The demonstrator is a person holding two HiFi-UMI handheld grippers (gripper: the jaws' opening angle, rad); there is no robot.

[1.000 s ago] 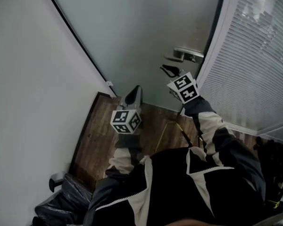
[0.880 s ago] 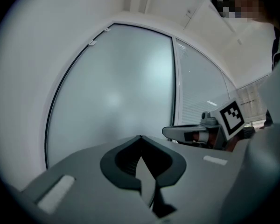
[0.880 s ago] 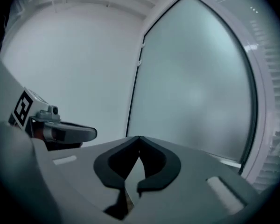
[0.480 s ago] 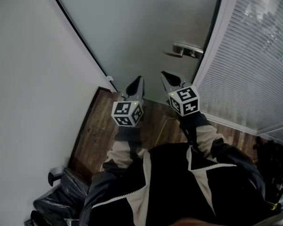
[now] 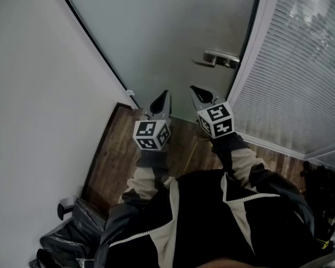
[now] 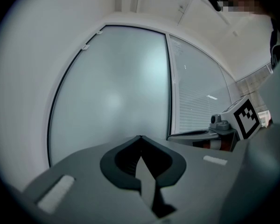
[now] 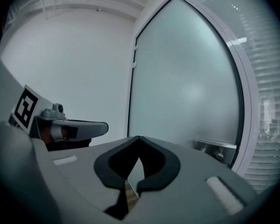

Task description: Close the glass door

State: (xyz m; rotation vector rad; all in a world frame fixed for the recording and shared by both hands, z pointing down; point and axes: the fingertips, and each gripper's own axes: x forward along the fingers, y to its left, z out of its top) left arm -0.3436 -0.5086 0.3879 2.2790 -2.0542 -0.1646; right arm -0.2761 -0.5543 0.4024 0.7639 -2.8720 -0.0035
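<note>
Head view: right hand-held gripper (image 5: 195,89) level.

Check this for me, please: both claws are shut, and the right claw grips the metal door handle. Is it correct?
Not quite. The left claw and right claw are shut, but the right one grips nothing: the head view shows it apart from the door handle.

Plain white wall (image 5: 39,94) all down the left side, and the floor (image 5: 120,155) is dark wood planks. Over on the right there's a big panel of white blinds (image 5: 301,77). A crumpled black bag (image 5: 72,236) sits on the floor in the lower left, right by the wall.
</note>
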